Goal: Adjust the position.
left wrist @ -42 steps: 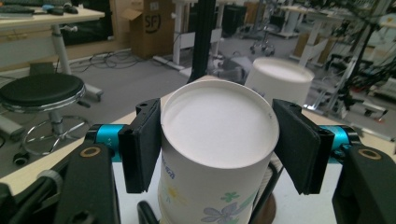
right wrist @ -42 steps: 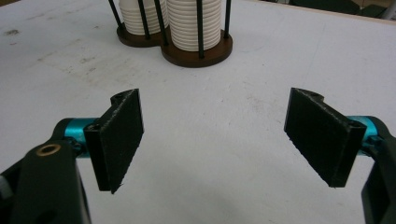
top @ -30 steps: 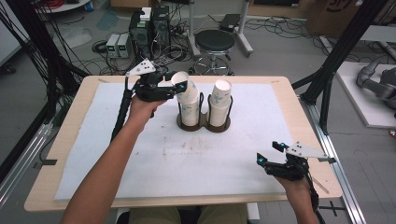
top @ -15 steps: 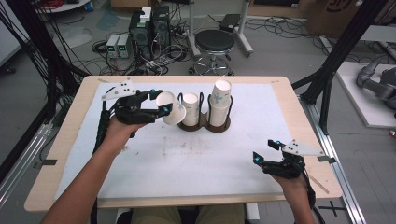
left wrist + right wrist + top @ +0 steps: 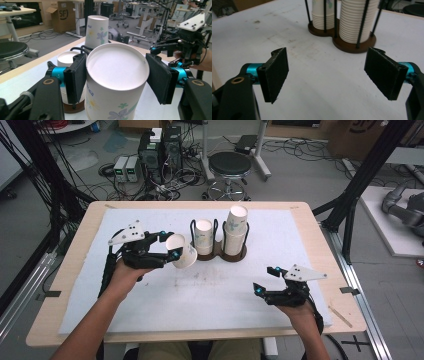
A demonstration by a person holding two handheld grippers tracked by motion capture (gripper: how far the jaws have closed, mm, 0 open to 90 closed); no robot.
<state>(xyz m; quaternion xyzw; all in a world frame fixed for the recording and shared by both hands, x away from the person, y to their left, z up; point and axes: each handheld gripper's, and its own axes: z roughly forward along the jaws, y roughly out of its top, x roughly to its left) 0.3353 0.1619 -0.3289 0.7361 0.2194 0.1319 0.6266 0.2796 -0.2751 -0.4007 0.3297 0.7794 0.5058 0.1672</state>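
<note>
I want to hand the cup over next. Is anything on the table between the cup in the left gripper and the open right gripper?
Nothing visible. The left gripper holds the paper cup left of the cup holder. The white mat between it and the right gripper, whose jaws stand apart, is bare; the holder and its stacks sit farther back, off that line.

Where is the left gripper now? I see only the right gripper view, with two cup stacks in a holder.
Observer: The left gripper is beside the holder, shut on one paper cup.
Operator: Is that cup upright?
Observer: No, it is tilted and held above the table.
Operator: Are the stacks equally tall?
Observer: No. In the high view, the right stack is taller than the left stack.
</note>
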